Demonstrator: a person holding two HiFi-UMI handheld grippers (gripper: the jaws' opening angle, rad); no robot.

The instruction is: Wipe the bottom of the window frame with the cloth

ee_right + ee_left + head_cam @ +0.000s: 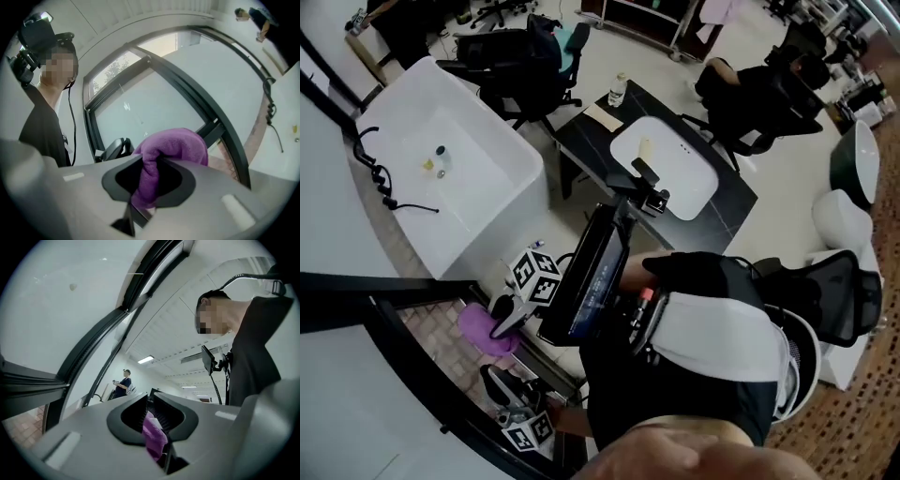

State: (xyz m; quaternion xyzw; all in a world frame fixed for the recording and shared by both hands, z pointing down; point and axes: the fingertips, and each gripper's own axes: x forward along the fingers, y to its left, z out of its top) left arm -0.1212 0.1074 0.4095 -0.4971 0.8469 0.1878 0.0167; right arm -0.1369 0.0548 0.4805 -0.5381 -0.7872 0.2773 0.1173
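Note:
A purple cloth (481, 330) lies bunched by the black window frame (389, 292), above a tiled sill (431, 323). My right gripper (502, 322) is shut on it. In the right gripper view the cloth (174, 145) bulges out over the right gripper (151, 161), with the frame (187, 91) and glass behind. My left gripper (494, 377) sits just below the cloth, pointing at it. In the left gripper view a fold of the cloth (154, 437) is pinched between the near-closed jaws of the left gripper (150, 405). The frame (98, 338) rises at the left.
A white bathtub (450, 159) with a black hose (380, 178) stands beside the window. Behind me are a black table (736, 202) with a white basin (670, 169) and a bottle (619, 89), and office chairs (516, 56). A person (124, 383) stands far off.

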